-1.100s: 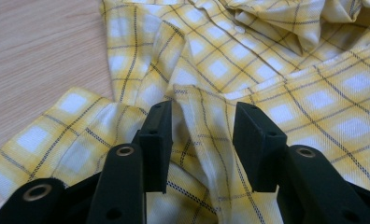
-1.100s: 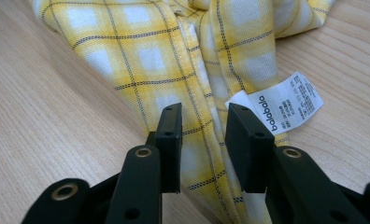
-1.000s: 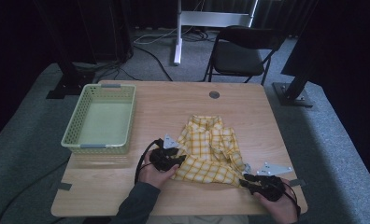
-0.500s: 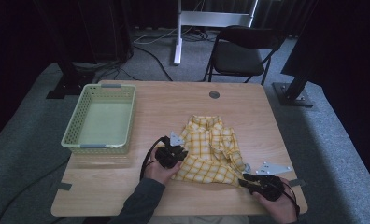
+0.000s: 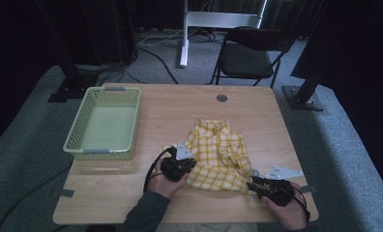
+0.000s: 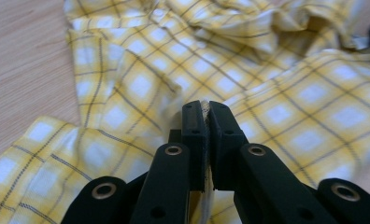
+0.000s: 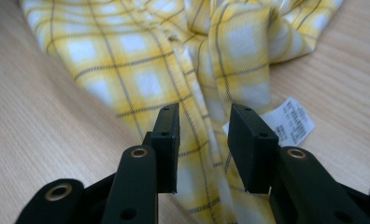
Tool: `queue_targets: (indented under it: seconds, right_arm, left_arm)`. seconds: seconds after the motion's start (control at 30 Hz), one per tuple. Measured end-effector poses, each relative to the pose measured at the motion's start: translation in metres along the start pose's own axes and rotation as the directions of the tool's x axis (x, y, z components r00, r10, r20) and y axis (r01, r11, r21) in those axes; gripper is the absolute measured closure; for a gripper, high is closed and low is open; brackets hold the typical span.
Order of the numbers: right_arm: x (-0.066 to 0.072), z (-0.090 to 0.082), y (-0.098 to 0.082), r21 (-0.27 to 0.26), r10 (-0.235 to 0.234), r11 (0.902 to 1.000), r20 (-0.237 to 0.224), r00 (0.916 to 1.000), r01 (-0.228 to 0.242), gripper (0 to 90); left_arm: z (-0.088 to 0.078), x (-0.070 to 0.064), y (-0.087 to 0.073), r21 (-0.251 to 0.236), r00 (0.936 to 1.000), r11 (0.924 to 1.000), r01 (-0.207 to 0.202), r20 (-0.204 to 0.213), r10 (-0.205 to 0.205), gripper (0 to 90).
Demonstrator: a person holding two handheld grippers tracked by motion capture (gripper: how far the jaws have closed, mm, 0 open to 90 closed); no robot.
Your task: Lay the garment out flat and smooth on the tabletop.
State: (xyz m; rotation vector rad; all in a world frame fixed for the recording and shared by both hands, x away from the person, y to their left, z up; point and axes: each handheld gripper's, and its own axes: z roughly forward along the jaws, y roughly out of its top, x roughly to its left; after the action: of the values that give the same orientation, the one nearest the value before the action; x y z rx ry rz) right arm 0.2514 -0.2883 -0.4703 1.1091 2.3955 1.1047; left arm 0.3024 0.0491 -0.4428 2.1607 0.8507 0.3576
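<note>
A yellow plaid shirt (image 5: 218, 154) lies crumpled on the wooden table (image 5: 180, 106), right of centre. At its left edge, my left gripper (image 5: 190, 168) has just closed; in the left gripper view its jaws (image 6: 206, 109) are shut on a fold of the shirt (image 6: 267, 70). My right gripper (image 5: 251, 182) sits at the shirt's lower right corner. In the right gripper view it (image 7: 204, 116) is open and has just been widening. A ridge of shirt (image 7: 141, 56) runs between the pads, untouched. A white care label (image 7: 293, 121) lies beside it.
A pale green plastic basket (image 5: 100, 151) stands empty at the table's left. A round cable hole (image 5: 222, 98) sits near the far edge. Behind the table stand a black folding chair (image 5: 247, 55) and stand legs on grey carpet.
My left gripper shifted slightly toward the shirt and its jaws closed on the left edge. The right gripper stayed at the lower right corner.
</note>
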Motion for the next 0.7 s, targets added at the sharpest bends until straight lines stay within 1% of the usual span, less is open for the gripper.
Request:
queue_targets:
  seconds: [0.03,0.1,0.13,0.3,0.33,0.4,0.47,0.5,0.57,0.6,0.67,0.7]
  right_arm:
    - [0.0,0.0,0.001,-0.004,-0.002,1.0,0.003,1.0,0.002,64.3]
    - [0.0,0.0,0.003,-0.007,-0.002,1.0,0.006,1.0,0.002,65.3]
    - [0.001,0.0,0.006,-0.009,-0.01,0.9999,0.011,0.9999,0.01,66.4]
    - [0.005,0.003,0.014,-0.014,-0.032,0.9994,0.009,0.9994,0.032,68.7]
    - [0.007,0.006,0.018,-0.017,-0.047,0.9988,0.005,0.9989,0.047,69.5]
    - [0.007,0.008,0.02,-0.019,-0.05,0.9986,0.007,0.9987,0.051,70.0]
    - [0.008,0.014,0.025,-0.017,-0.054,0.9984,0.003,0.9985,0.054,71.1]
    - [0.008,0.016,0.026,-0.016,-0.057,0.9983,0.005,0.9984,0.057,71.4]
    - [0.009,0.019,0.029,-0.018,-0.063,0.9978,0.003,0.998,0.063,72.0]
    - [0.01,0.02,0.031,-0.021,-0.068,0.9975,0.004,0.9977,0.068,72.0]
    - [0.01,0.021,0.032,-0.027,-0.07,0.9972,0.002,0.9976,0.07,72.0]
    - [0.011,0.023,0.036,-0.038,-0.074,0.9966,0.001,0.9973,0.074,72.1]
  left_arm:
    - [-0.004,-0.004,-0.001,-0.01,0.9999,0.9999,-0.006,0.015,0.006,86.6]
    - [-0.006,-0.006,-0.002,-0.017,0.9998,0.9998,-0.005,0.02,0.006,86.6]
    - [-0.01,-0.009,-0.004,-0.022,0.9996,0.9997,-0.015,0.024,0.015,86.6]
    - [-0.016,-0.014,-0.011,-0.037,0.9992,0.9992,-0.015,0.037,0.017,86.7]
    - [-0.019,-0.018,-0.015,-0.037,0.999,0.9991,-0.02,0.04,0.021,86.7]
    - [-0.02,-0.018,-0.017,-0.034,0.9987,0.9992,-0.022,0.044,0.024,86.6]
    - [-0.022,-0.02,-0.024,-0.028,0.9988,0.9994,-0.02,0.045,0.022,86.6]
    - [-0.023,-0.02,-0.027,-0.03,0.9989,0.9995,-0.012,0.046,0.013,86.7]
    - [-0.023,-0.02,-0.029,-0.029,0.9989,0.9996,-0.008,0.046,0.009,86.6]
    - [-0.023,-0.021,-0.035,-0.023,0.9986,0.9997,-0.001,0.052,0.002,86.7]
    - [-0.024,-0.021,-0.037,-0.021,0.9984,0.9998,-0.001,0.057,0.003,86.6]
    - [-0.024,-0.025,-0.042,-0.011,0.9983,0.9999,-0.005,0.059,0.006,86.6]
